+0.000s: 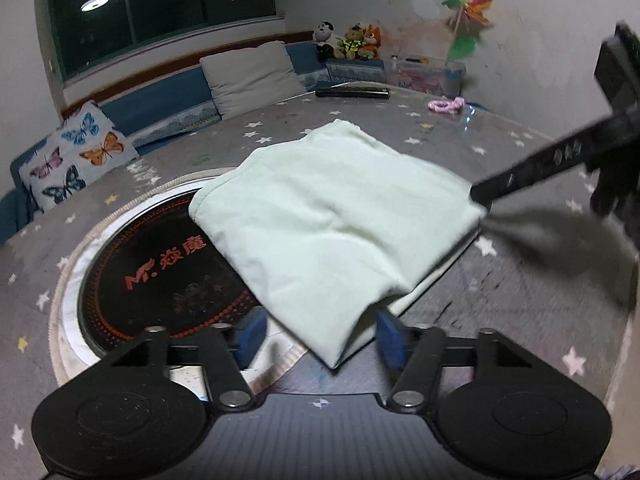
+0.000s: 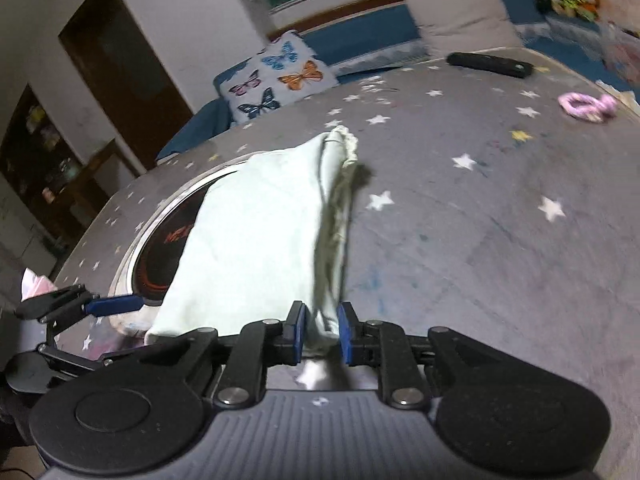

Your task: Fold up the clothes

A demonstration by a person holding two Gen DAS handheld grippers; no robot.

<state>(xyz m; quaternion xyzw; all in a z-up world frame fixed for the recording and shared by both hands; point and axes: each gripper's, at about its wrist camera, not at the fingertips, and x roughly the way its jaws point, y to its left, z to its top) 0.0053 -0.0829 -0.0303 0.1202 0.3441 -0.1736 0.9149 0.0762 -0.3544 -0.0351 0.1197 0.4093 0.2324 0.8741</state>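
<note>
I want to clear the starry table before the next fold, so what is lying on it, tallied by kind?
Pale green folded garment: 1
Black remote-like bar: 1
Pink scrunchie-like loop: 1
Round black cooktop set into the table: 1
Total: 4

Garment (image 1: 332, 216): pale green cloth, matt, soft. Table cover (image 1: 500, 320): grey star-print, faint sheen. Inset cooktop (image 1: 160, 272): black, glossy. Gripper pads (image 2: 298, 328): blue, matt.
</note>
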